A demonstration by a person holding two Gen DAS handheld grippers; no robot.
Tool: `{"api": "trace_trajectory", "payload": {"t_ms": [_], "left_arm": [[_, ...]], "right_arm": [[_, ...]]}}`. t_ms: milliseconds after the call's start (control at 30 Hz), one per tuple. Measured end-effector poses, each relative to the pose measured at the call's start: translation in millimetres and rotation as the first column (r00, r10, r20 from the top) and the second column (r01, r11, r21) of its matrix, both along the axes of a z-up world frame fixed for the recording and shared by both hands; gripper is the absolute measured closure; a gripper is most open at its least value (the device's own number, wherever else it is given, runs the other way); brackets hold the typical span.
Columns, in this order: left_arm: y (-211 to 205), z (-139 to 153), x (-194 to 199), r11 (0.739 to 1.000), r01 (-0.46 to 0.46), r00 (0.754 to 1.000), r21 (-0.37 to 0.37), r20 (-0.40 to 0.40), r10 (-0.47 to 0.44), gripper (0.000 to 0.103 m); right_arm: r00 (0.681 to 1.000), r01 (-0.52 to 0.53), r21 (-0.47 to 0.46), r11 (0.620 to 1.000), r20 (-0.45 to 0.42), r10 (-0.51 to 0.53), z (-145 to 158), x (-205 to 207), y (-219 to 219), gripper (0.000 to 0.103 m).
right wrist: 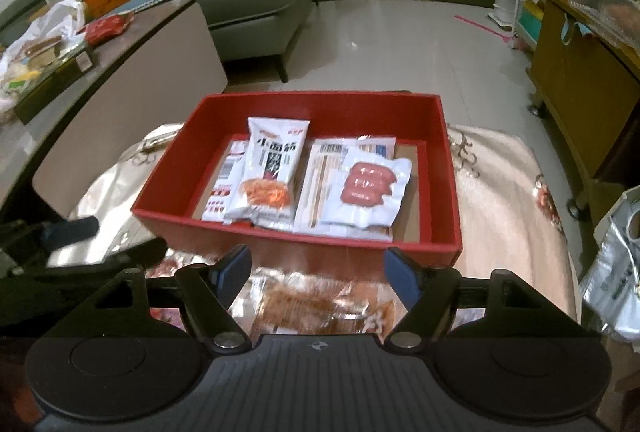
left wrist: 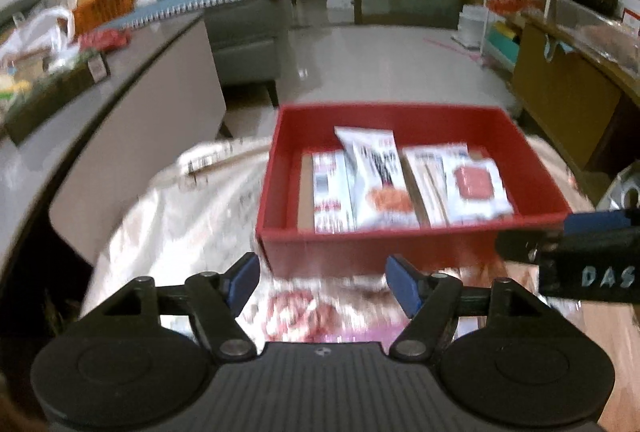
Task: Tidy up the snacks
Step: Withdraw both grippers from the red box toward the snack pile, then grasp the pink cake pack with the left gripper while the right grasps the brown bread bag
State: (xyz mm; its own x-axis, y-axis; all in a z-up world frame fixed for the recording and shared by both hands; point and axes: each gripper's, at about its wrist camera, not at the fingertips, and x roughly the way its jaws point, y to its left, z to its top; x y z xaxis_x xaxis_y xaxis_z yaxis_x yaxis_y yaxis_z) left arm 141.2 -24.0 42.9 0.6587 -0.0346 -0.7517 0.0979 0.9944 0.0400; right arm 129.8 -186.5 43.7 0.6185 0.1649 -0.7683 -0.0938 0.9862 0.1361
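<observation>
A red box sits on a tabletop covered with a pale patterned cloth, its open top facing up. Inside it lie several flat snack packets. A white noodle-snack packet with an orange picture rests left of centre, overlapping a white and red packet at the far left of the row. To the right, a clear-fronted sausage packet lies on top of a larger striped white packet.

The right claw hangs just near of the box's near wall, its blue-padded fingers spread wide with nothing between them. Beneath it, on the cloth, lies a shiny wrapped snack with an orange-brown filling, possibly dried meat; the blur makes it hard to say.

The left claw is likewise spread wide and holding nothing, poised near the box's near-left corner over a reddish-pink packet on the cloth. From the left wrist view, another slim packet lies on the cloth left of the box.

A crumpled silver bag stands at the right edge.
</observation>
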Motion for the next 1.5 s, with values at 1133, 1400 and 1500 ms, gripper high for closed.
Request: {"api": "trace_trajectory", "payload": {"t_ms": [1133,1400,1500], "left_arm": [[-8,-57,-19,0.994,-0.025,0.956,-0.108,-0.295,-0.008,0.058],[13,-38,-27,0.985,-0.019,0.962,-0.172,-0.271,-0.028,0.059],[20,-35,-27,0.981,-0.021,0.961,-0.192,-0.276,-0.034,0.059]], "right_arm": [[0.992,-0.031,0.014,0.999,-0.125,0.033,-27,-13,-23,0.034],[0.972,-0.166,-0.085,0.983,-0.180,0.149,-45,6,-9,0.031],[0.965,-0.203,-0.087,0.975,-0.185,0.184,-52,18,-8,0.026]]}}
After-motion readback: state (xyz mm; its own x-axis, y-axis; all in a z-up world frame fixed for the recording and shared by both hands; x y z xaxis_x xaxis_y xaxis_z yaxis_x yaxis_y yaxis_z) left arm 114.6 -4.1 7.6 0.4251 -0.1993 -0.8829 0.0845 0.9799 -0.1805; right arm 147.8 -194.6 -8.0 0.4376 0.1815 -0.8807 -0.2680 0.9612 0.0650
